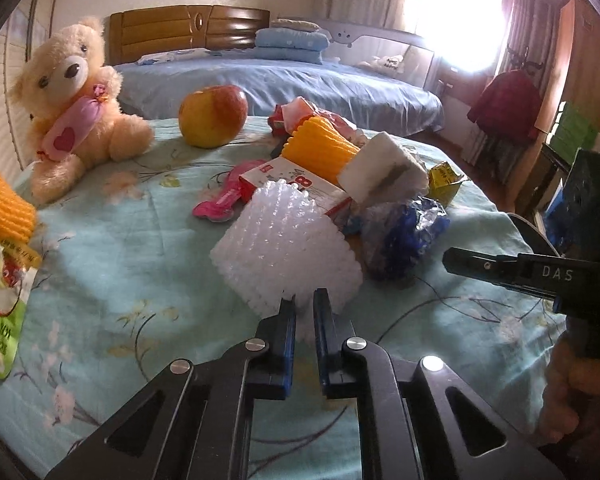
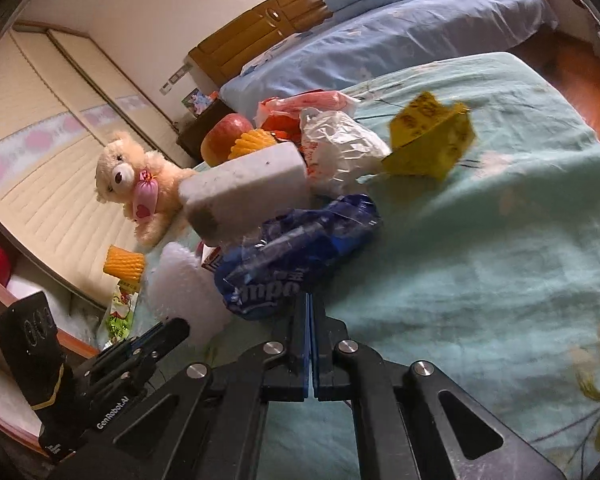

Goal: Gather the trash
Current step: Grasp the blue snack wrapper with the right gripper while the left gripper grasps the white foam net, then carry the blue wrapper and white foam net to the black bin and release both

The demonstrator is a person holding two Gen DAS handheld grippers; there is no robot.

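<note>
1. Left gripper [image 1: 304,304]: black metal arms w/ blue-edged pads, jaws narrowly apart, pinching the near edge of the white foam net [image 1: 288,252]. Net is a knobbly, translucent mesh sleeve, roughly cylindrical, lying on the cloth [image 1: 120,240].
2. Right gripper [image 2: 310,308]: pads pressed together, only a thin seam between them. Tips sit right at the blue wrapper [image 2: 300,252]; can't tell if a fold of it is caught. Wrapper is crinkly glossy plastic film w/ white lettering.
3. Trash pile, mid-cloth, pieces touching or overlapping:
   - white block [image 2: 244,192], rectangular, matte, spongy-looking, w/ a brownish stain on one end; rests atop the pile.
   - orange foam net [image 1: 320,148], ribbed, leaning on a red-white carton [image 1: 296,184], flat cardboard.
   - white bag [image 2: 340,152], thin crumpled plastic w/ red print.
   - yellow wrapper [image 2: 432,140], creased, angular; at the pile's right edge.
   - pink wrapper [image 1: 216,200], shiny, flat, left of the carton.
4. Apart from the pile, at the cloth's left edge: 2nd orange net [image 1: 6,212] above a green-white pouch [image 1: 0,320], smooth printed film.
5. Non-trash: apple [image 1: 214,116], round, red-yellow, smooth skin, behind the pile; teddy [image 1: 72,100], cream plush, fluffy, holding a pink heart cushion, sits left of the apple.
6. Cloth is pale teal w/ floral print, softly wrinkled. Bed [image 1: 280,76] w/ blue sheet and wooden headboard beyond.
</note>
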